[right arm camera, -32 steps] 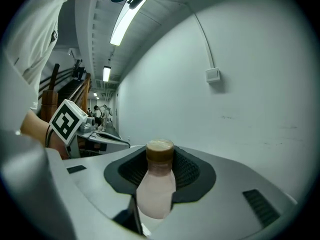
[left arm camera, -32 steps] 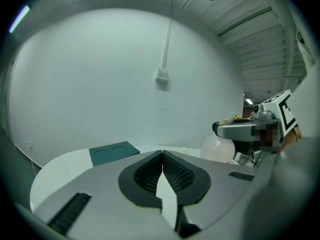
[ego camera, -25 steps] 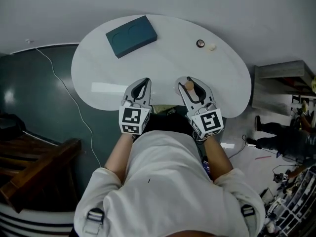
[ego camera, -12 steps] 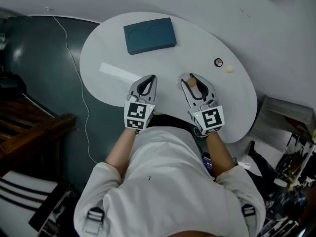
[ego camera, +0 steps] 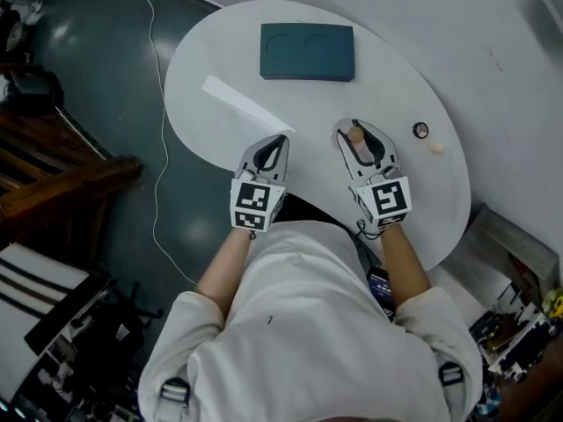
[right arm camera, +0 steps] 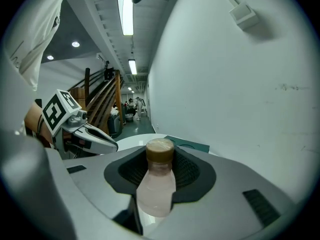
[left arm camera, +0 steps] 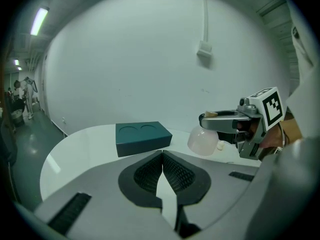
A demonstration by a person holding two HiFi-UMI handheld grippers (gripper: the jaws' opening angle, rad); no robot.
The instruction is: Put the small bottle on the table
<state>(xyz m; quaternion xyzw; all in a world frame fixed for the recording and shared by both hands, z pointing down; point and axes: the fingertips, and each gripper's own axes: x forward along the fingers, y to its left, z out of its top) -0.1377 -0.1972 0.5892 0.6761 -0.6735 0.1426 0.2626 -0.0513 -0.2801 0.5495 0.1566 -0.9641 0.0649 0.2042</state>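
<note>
While my right claw (ego camera: 357,132) is clamped on the neck of the small bottle (right arm camera: 156,186), the bottle stands up straight between its jaws, tan cap (right arm camera: 160,150) on top, over the table (ego camera: 229,69); my left claw (left arm camera: 162,160) is just beside it, jaws pressed together with nothing in them; a teal box (ego camera: 307,51) lies ahead of both claws.

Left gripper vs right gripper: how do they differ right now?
Jaws: the left gripper has its jaws pressed together, while the right gripper has its jaws apart.
Load: the left gripper holds nothing, while the right gripper clamps the bottle just below its brown cap.
Shared: both sit over the near edge of the table, and each carries a marker cube.
</note>
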